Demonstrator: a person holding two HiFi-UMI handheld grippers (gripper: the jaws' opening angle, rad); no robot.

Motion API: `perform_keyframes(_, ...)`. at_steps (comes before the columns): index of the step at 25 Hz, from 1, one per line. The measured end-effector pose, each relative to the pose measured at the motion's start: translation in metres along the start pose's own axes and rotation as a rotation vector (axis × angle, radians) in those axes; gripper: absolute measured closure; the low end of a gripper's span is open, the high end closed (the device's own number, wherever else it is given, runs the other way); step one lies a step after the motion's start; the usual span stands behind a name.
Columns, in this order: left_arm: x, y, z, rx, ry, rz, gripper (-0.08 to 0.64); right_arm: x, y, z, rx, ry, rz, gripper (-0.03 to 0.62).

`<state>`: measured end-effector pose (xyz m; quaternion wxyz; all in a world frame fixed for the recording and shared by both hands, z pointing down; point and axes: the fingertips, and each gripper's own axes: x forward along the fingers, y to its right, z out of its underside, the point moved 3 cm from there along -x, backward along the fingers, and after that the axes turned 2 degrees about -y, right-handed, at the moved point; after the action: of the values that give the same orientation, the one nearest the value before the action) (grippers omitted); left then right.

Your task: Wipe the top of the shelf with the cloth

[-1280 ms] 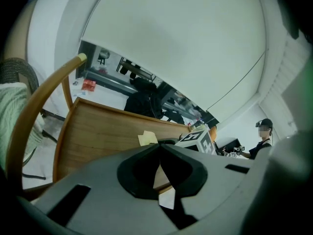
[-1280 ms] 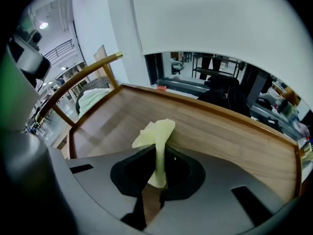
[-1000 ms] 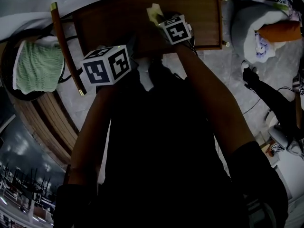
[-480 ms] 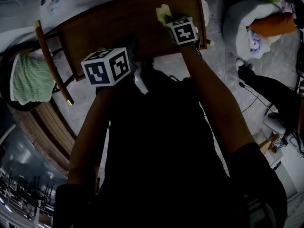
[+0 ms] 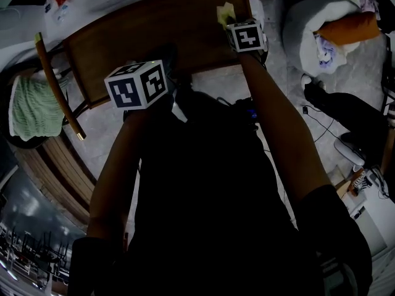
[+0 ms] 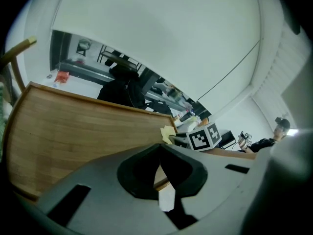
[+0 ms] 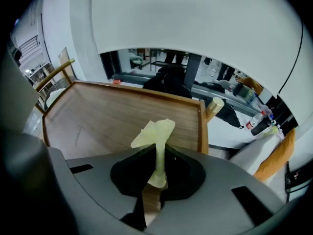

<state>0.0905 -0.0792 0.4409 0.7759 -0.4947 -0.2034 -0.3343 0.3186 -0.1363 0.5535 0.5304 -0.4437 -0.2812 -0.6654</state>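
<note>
Both closed, right gripper [image 7: 159, 149] pinching cloth [image 7: 154, 130] over shelf [image 7: 105, 116], left gripper [image 6: 159, 147] empty.

On shelf top [image 5: 148, 32]: cloth [image 5: 224, 12] by the R edge, near far-R corner, pinched btwn fingers of right gripper [image 7: 156, 153], which reaches in over the near edge. left gripper [image 5: 168, 59] at shelf's near edge, abt mid-length, well L of cloth. Off shelf's L end, past the rail [image 5: 57, 85]: towel [image 5: 31, 103]. R of shelf, on floor: bedding bundle [image 5: 321, 36].
</note>
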Motion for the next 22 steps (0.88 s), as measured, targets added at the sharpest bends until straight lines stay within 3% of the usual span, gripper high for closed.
perform_keyframes(7, -0.009, -0.001, 0.000, -0.006, 0.019, -0.007, 0.548, -0.006, 0.025, 0.007, -0.022, -0.027, 0.051, 0.548)
perform_keyframes(14, -0.042, -0.021, 0.002, -0.022, 0.037, -0.025, 0.548, -0.009, 0.023, 0.003, 0.000, -0.031, 0.067, 0.548)
perform_keyframes(18, -0.070, -0.038, 0.001, -0.033, 0.052, -0.043, 0.549, -0.012, -0.010, -0.016, -0.031, 0.041, 0.010, 0.548)
perform_keyframes(22, -0.103, -0.062, -0.009, -0.022, 0.074, -0.073, 0.548, -0.020, -0.077, -0.070, -0.073, 0.152, -0.085, 0.548)
